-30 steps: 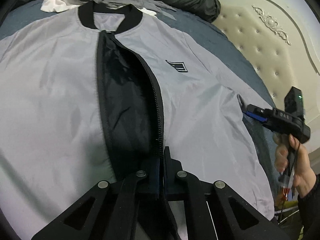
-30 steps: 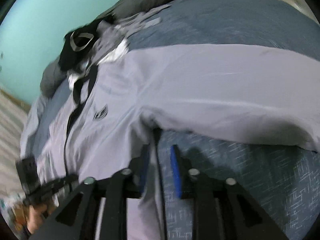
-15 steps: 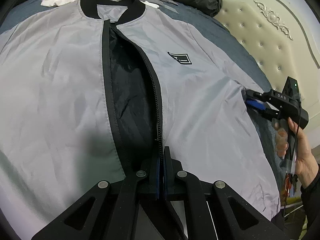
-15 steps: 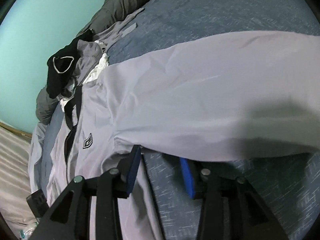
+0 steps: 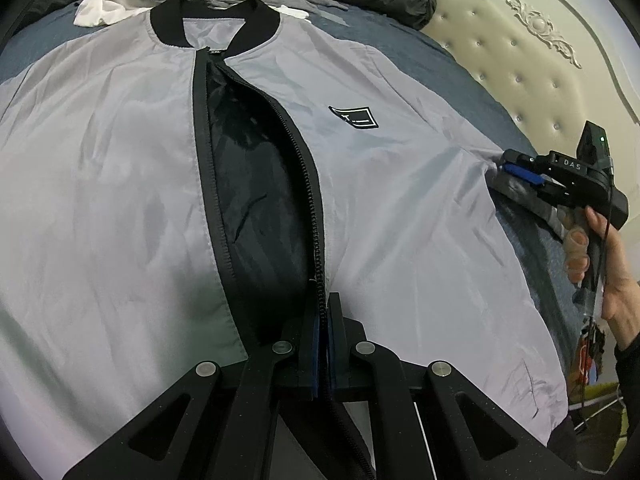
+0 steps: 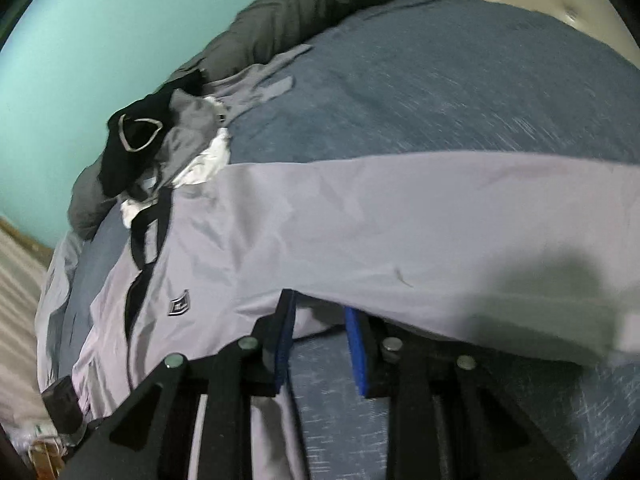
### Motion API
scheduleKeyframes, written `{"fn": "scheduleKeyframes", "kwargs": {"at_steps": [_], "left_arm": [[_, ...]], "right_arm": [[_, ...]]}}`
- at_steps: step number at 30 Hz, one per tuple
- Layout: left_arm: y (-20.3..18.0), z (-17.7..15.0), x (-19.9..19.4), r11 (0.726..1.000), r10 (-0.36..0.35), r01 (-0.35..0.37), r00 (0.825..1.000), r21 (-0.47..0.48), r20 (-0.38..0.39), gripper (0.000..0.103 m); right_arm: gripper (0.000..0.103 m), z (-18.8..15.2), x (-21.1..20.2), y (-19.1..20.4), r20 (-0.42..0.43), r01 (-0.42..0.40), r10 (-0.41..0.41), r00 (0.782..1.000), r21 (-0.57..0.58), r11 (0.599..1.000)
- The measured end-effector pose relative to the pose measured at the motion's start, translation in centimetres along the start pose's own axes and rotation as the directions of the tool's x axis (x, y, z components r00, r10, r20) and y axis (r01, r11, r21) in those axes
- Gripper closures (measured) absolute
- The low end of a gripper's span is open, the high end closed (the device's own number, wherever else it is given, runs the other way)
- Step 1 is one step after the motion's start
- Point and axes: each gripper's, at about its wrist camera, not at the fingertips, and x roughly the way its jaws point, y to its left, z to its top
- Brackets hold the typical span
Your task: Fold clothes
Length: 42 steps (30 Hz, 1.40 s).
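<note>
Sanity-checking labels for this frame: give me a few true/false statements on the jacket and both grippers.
1. The grey jacket lies front-up on the blue bedspread. True.
2. The jacket is zipped up to the collar. False: the zipper stands open and shows black lining.
3. The left gripper is shut on the zipper edge near the hem. True.
4. The right gripper is at the collar. False: it is at the underarm, below the sleeve, jaws closing.
5. The chest patch is red. False: black with white lines.

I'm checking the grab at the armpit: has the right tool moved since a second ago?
Yes. In the left view the right tool has slid up the jacket's side toward the headboard.
</note>
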Motion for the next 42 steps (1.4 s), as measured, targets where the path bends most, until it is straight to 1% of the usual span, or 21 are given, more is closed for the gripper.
{"fn": "scheduleKeyframes", "kwargs": {"at_steps": [2,5,7,8,11,12,13,16,19,20,22,24,27,29,31,33,37,39,40,41,42], "left_arm": [[0.0,-0.1,-0.1,1.000,0.001,-0.001,1.000,-0.002,0.000,0.099],[0.0,-0.2,-0.3,1.000,0.004,-0.004,1.000,0.004,-0.001,0.099],[-0.1,-0.1,-0.3,1.000,0.006,-0.006,1.000,0.009,-0.002,0.099],[-0.1,-0.1,-0.3,1.000,0.006,-0.006,1.000,0.010,-0.003,0.099],[-0.1,0.0,-0.2,1.000,0.005,-0.005,1.000,0.010,-0.003,0.099],[-0.1,0.0,-0.2,1.000,0.005,-0.005,1.000,0.011,-0.002,0.098],[-0.1,0.0,-0.2,1.000,0.006,-0.006,1.000,0.011,-0.001,0.098],[-0.1,-0.1,-0.4,1.000,0.010,-0.010,1.000,0.009,0.002,0.099],[-0.2,-0.1,-0.6,1.000,0.012,-0.012,1.000,0.011,0.001,0.098],[-0.2,-0.1,-0.6,1.000,0.013,-0.013,1.000,0.013,-0.001,0.098],[-0.3,0.1,-0.5,1.000,0.015,-0.015,1.000,0.015,-0.003,0.098],[-0.4,0.1,-0.5,1.000,0.016,-0.015,1.000,0.016,-0.003,0.099],[-0.4,-0.1,-0.5,1.000,0.017,-0.017,1.000,0.022,-0.003,0.099],[-0.4,-0.2,-0.6,1.000,0.016,-0.016,1.000,0.026,-0.006,0.099],[-0.3,-0.3,-0.7,1.000,0.013,-0.013,1.000,0.025,-0.004,0.098],[-0.3,-0.2,-0.8,1.000,0.009,-0.009,1.000,0.022,-0.003,0.098],[-0.6,-0.2,-0.6,1.000,0.010,-0.010,1.000,0.028,0.000,0.099],[-0.6,-0.2,-0.5,1.000,0.011,-0.011,1.000,0.026,0.001,0.099],[-0.6,-0.3,-0.5,1.000,0.012,-0.012,1.000,0.024,0.001,0.099],[-0.6,-0.3,-0.4,1.000,0.013,-0.013,1.000,0.020,0.000,0.099],[-0.6,-0.3,-0.4,1.000,0.012,-0.012,1.000,0.017,0.000,0.099]], "right_arm": [[0.078,0.2,0.9,-0.6,-0.040,0.032,-0.031,0.999,0.011,0.999],[0.078,0.2,2.3,-2.5,-0.104,0.101,-0.095,0.990,0.051,0.994],[0.078,-0.1,2.5,-3.7,-0.137,0.106,-0.094,0.986,0.083,0.991],[0.078,-0.1,2.1,-4.0,-0.140,0.093,-0.079,0.987,0.093,0.991],[0.078,1.1,-0.9,-3.7,-0.050,0.021,-0.018,0.999,0.050,0.999],[0.078,1.8,-1.8,-3.4,-0.018,0.020,-0.020,1.000,0.017,1.000],[0.078,2.5,-2.7,-3.2,0.012,0.026,-0.026,1.000,-0.018,1.000],[0.073,4.9,-3.1,-3.6,0.021,0.075,-0.074,0.997,-0.055,0.996],[0.070,7.1,-3.8,-5.2,0.076,0.097,-0.095,0.993,-0.028,0.995],[0.066,7.6,-3.4,-5.4,0.066,0.120,-0.118,0.991,-0.040,0.992],[0.058,8.4,-2.2,-5.8,0.030,0.175,-0.173,0.984,-0.079,0.981],[0.057,8.9,-0.7,-6.0,-0.013,0.228,-0.232,0.973,-0.132,0.965],[0.057,9.2,2.3,-6.3,-0.087,0.301,-0.330,0.940,-0.243,0.922],[0.057,9.4,3.3,-6.9,-0.093,0.334,-0.369,0.925,-0.267,0.904],[0.055,9.7,4.2,-7.2,-0.101,0.329,-0.372,0.923,-0.294,0.897],[0.051,9.8,5.1,-7.2,-0.118,0.314,-0.372,0.921,-0.340,0.886],[0.050,9.5,6.7,-6.7,-0.149,0.295,-0.394,0.907,-0.445,0.846],[0.053,9.1,6.9,-6.6,-0.143,0.282,-0.391,0.909,-0.479,0.831],[0.064,8.9,6.9,-6.5,-0.142,0.266,-0.377,0.915,-0.490,0.830],[0.080,8.8,6.9,-6.5,-0.141,0.251,-0.362,0.921,-0.497,0.831],[0.087,8.5,6.9,-6.4,-0.135,0.252,-0.365,0.921,-0.508,0.824]]}}
